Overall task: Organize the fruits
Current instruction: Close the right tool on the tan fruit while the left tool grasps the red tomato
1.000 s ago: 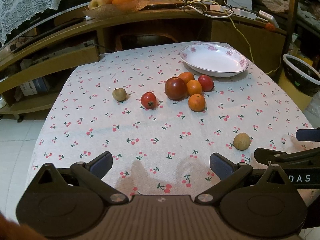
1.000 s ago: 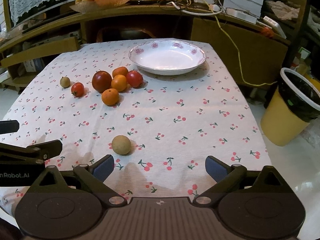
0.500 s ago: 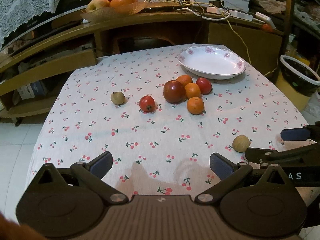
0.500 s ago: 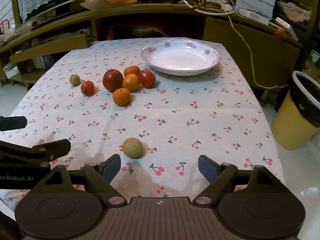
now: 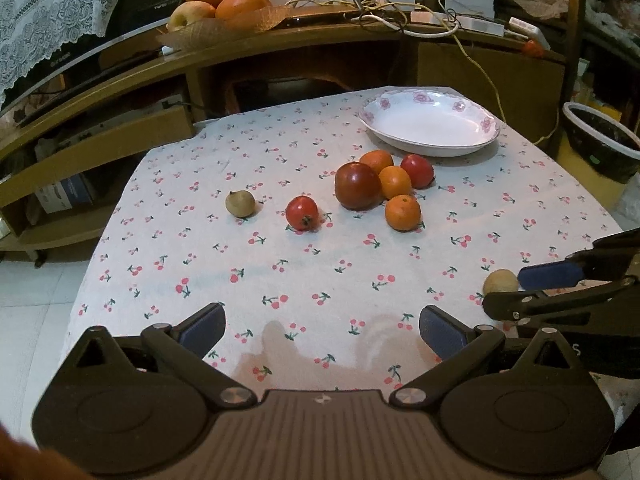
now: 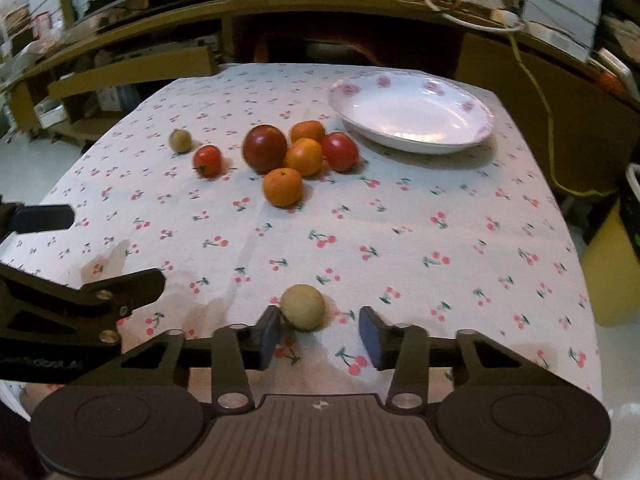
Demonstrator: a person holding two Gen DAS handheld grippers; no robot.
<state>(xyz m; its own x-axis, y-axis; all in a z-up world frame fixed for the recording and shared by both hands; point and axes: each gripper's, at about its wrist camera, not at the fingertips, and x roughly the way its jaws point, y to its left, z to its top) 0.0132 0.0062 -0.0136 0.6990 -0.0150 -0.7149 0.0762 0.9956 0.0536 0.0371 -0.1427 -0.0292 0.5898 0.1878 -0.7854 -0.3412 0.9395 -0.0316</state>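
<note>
A tan round fruit (image 6: 303, 306) lies on the cherry-print tablecloth just ahead of my right gripper (image 6: 318, 334), near its left finger. The jaws are open, narrowed, not touching it. It also shows in the left wrist view (image 5: 500, 282). A cluster lies mid-table: a dark red apple (image 5: 357, 185), three oranges (image 5: 402, 212), a red tomato (image 5: 417, 171). A small tomato (image 5: 302, 213) and a small brownish fruit (image 5: 240, 203) lie left of it. An empty white floral plate (image 5: 430, 125) sits at the far right. My left gripper (image 5: 320, 330) is open and empty over the near edge.
A wooden shelf unit behind the table holds a fruit basket (image 5: 224, 8) and cables. A black-lined bin (image 5: 600, 148) stands right of the table, with a yellow bin (image 6: 612, 272) in the right wrist view. The right gripper's fingers (image 5: 548, 276) reach in from the right.
My right gripper moved forward and left toward the tan fruit and its jaws narrowed around it. The left gripper shifted slightly back and stayed open.
</note>
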